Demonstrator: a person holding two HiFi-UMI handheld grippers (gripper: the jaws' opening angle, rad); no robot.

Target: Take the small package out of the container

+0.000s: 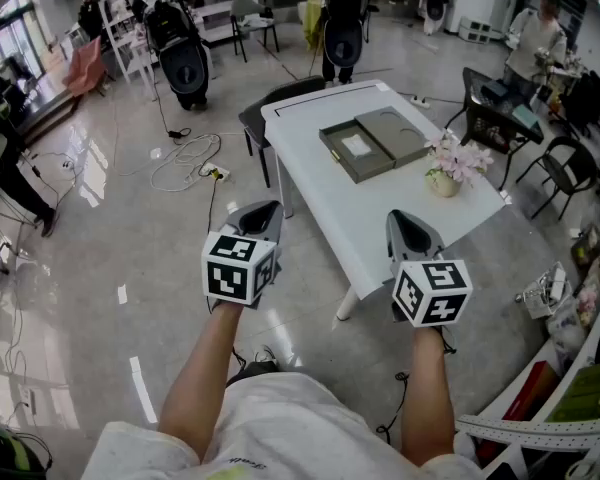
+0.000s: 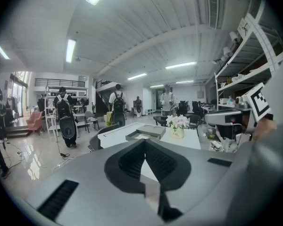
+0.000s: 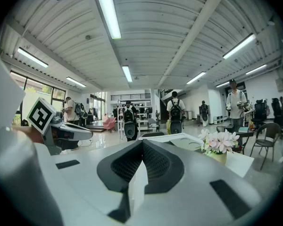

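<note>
A flat grey container point(image 1: 373, 146) lies open on the white table point(image 1: 380, 228), its lid folded out to the right. Inside its left half sits a small white package point(image 1: 356, 146). Both grippers hang over the floor, short of the table's near corner. My left gripper point(image 1: 258, 214) is shut and empty, to the left of the table. The right gripper point(image 1: 410, 224) is shut and empty at the table's front edge. The left gripper view looks past the closed jaws point(image 2: 144, 143) to the container point(image 2: 146, 133). The right gripper view shows the closed jaws point(image 3: 142, 143) and the table beyond.
A pot of pink flowers point(image 1: 446, 166) stands right of the container. A black chair point(image 1: 280, 96) is tucked in at the table's far left. Cables point(image 1: 185, 160) lie on the floor. People with backpacks point(image 1: 185, 53) stand farther off. A shelf unit point(image 1: 570, 408) runs along my right.
</note>
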